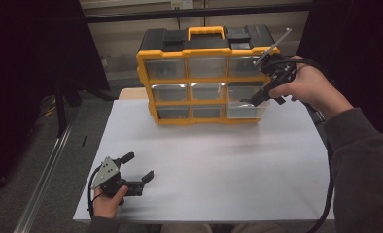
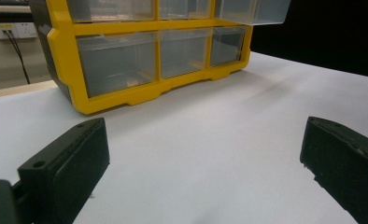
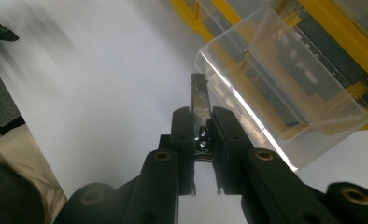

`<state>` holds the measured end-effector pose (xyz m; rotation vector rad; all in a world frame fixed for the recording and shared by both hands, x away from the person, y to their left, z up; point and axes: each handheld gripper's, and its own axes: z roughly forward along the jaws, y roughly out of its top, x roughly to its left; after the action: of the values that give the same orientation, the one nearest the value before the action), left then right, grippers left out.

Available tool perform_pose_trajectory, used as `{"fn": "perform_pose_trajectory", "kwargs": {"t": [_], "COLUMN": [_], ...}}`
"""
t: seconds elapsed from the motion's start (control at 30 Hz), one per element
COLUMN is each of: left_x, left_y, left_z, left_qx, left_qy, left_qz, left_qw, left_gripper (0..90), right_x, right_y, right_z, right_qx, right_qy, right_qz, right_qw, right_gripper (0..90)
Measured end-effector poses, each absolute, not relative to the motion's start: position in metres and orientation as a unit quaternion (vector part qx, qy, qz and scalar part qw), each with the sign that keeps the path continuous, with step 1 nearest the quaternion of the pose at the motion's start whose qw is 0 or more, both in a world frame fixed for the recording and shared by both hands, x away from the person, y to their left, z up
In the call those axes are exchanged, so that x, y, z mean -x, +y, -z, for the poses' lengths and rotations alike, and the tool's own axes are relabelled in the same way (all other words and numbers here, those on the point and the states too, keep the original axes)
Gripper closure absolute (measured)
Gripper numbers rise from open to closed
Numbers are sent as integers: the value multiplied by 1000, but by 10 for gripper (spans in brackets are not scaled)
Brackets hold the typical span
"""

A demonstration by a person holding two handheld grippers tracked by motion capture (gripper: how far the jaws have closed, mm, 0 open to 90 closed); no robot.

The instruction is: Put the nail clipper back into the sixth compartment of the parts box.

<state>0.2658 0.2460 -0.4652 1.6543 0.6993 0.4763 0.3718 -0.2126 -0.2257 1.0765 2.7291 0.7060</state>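
My left claw point(image 1: 140, 167) rests apart at lower left of the surface point(image 1: 209, 170). My right claw point(image 3: 201, 140), upper right, is clamped on a thin metal piece point(image 3: 198, 100) just at the open drawer's point(image 3: 285, 93) rim. A tilt could drop it outside.

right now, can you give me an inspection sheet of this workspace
surface: white table top, bare in front of the organiser.
job's things: yellow and black drawer organiser stands at the far edge; its clear drawer at the lower right is pulled out; a thin dark metal piece is clamped in the right gripper.
clutter: nothing seen.
grippers: left gripper open, low over the near left corner; right gripper shut on the metal piece beside the open drawer.
cables: black cable trails from the right gripper.
surroundings: dark room, wall socket behind the organiser.
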Motion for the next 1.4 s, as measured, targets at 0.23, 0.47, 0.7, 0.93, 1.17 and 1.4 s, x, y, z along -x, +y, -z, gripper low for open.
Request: {"fn": "perform_pose_trajectory", "kwargs": {"t": [0.23,0.47,0.7,0.93,1.17,1.4], "left_x": [-266,-266,-266,-266,-266,-266], "left_y": [246,246,247,248,247,247], "left_z": [465,465,465,465,465,465], "left_qx": [-713,-714,-713,-718,-720,-718], "left_qy": [301,301,298,295,293,297], "left_qz": [-205,-205,-206,-208,-208,-206], "left_qw": [599,598,600,595,594,595], "left_gripper": [14,14,14,14,14,14], "right_x": [-376,-379,-382,-387,-389,-393], "right_y": [-215,-217,-216,-216,-218,-218], "right_z": [225,226,226,229,230,232], "right_qx": [-361,-372,-373,-375,-381,-384], "right_qy": [901,897,897,896,893,892], "right_qz": [-229,-226,-223,-222,-224,-219], "right_qw": [68,74,80,82,86,94], "right_gripper": [803,803,803,803,803,803]}}
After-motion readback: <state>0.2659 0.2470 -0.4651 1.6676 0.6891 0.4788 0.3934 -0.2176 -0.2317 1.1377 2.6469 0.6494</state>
